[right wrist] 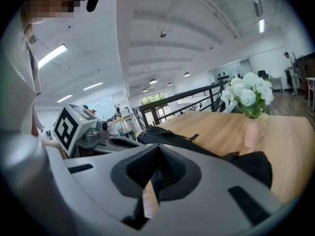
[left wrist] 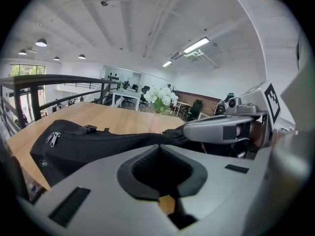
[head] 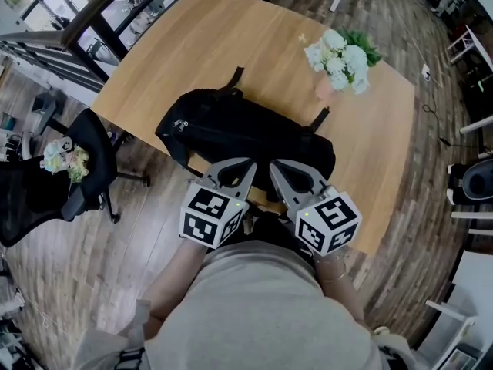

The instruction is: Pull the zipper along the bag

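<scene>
Bag (head: 231,126): the 6 o'clock edge is covered by left gripper (head: 246,164) and right gripper (head: 276,168); whether either tip touches the fabric cannot be told. Zipper pull (head: 179,124), at the bag's 9 o'clock end: too small for detail. Bag label (left wrist: 44,163): print too small to read. Hands: hidden beneath the marker cubes (head: 212,216). Table (head: 192,45): the near edge is hidden by the person's torso (head: 262,307). Vase (head: 324,89): the top is buried under flowers (head: 339,56). Office chair (head: 54,179), at 9 o'clock: cut off by the picture's edge.
</scene>
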`<state>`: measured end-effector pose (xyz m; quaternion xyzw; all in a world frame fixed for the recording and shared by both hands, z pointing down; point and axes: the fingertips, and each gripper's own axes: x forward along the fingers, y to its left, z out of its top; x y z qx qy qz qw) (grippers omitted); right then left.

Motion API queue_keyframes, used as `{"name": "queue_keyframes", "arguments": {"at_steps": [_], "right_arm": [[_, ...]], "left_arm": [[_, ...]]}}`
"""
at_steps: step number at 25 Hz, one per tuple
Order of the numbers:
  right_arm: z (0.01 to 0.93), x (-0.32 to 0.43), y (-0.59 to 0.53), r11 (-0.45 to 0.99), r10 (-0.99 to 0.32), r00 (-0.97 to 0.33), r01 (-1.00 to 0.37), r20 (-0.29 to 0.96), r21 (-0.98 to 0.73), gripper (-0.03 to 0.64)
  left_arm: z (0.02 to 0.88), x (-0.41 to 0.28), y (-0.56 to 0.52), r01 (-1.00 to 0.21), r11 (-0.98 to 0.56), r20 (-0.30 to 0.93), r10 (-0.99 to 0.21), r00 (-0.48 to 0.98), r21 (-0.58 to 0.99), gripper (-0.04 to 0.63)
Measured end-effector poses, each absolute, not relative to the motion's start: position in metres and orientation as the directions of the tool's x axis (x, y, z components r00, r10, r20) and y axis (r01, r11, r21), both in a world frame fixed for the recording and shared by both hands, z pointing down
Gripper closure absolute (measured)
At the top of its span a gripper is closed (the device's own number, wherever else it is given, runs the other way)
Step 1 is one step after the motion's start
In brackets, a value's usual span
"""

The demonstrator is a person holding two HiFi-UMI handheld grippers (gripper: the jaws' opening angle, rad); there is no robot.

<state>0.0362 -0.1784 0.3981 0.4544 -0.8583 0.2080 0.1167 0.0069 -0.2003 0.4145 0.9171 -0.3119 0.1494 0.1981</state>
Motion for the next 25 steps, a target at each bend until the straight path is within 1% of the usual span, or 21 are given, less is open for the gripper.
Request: {"name": "queue_keyframes", "arguments": {"at_steps": [3,8,25], "right_arm": [[0.401,0.034,-0.178,0.506,-0.729,-0.552,-0.833,0.404,-0.225,0.611],[0.403,0.035,-0.178,0.501,-0.732,-0.55,-0.835,0.403,-0.229,0.611],[0.404,0.033,-0.173,0.504,-0.727,-0.534,-0.842,0.431,-0.193,0.611]], "left_arm": [[0.415,0.006,-0.2,-0.633,-0.726,0.405,-0.511,0.758,0.268,0.575],[0.417,0.011,-0.195,-0.607,-0.744,0.413,-0.478,0.775,0.278,0.575],[0.416,0.012,-0.187,-0.609,-0.743,0.406,-0.484,0.775,0.277,0.575]]}}
